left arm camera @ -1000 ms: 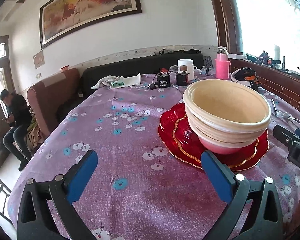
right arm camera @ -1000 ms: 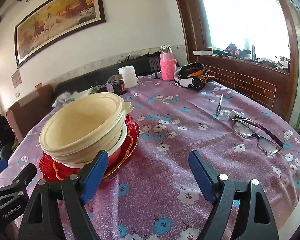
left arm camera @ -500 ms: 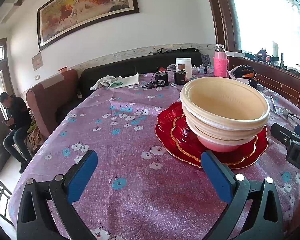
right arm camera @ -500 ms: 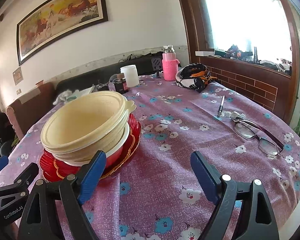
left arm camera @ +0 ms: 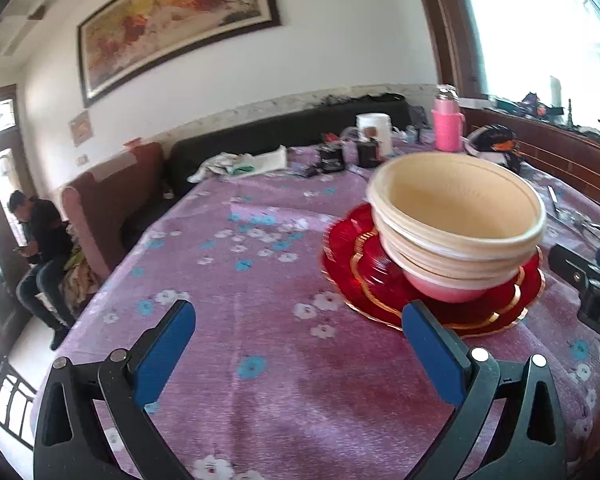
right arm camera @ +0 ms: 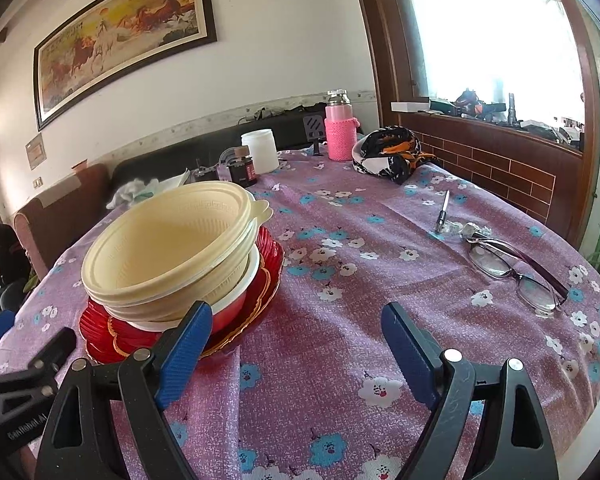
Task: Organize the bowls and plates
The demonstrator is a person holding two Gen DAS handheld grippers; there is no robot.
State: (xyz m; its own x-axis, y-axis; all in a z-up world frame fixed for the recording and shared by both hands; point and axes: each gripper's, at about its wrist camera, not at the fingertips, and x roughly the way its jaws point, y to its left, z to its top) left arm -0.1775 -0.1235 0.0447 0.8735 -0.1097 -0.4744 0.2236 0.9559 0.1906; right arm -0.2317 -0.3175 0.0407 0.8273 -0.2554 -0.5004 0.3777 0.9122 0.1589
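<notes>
A: You had the surface (right arm camera: 340, 320), under its purple flowered cloth, as your work area, with the clutter (a pink bottle (right arm camera: 340, 132), a white jar (right arm camera: 260, 150), glasses (right arm camera: 516, 272) and a pen (right arm camera: 443, 210)) lying well apart from the dishes, so nothing crowded your reach.

B: And where did the dishes sit?

A: In one stack, toward your left of the right-hand view. The red plates (right arm camera: 266, 276) lay at the bottom, flat on the cloth; a pink bowl (left arm camera: 444, 290) sat on them, and the cream bowls (right arm camera: 168, 248) nested on top. Widest at the base, I judge, so the pile stood steady.

B: Were you holding any of it?

A: No. Your left tool (left arm camera: 296, 344) was released, its blue pads spread over bare cloth just beside the stack, nothing between them. Your right tool (right arm camera: 296, 344) was likewise released, jaws wide; one pad overlapped the plates in the view, though I could not tell whether it touched them.

B: So how far along?

A: The stacking looked done, to my eye. Both tools flanked the pile, empty.
</notes>
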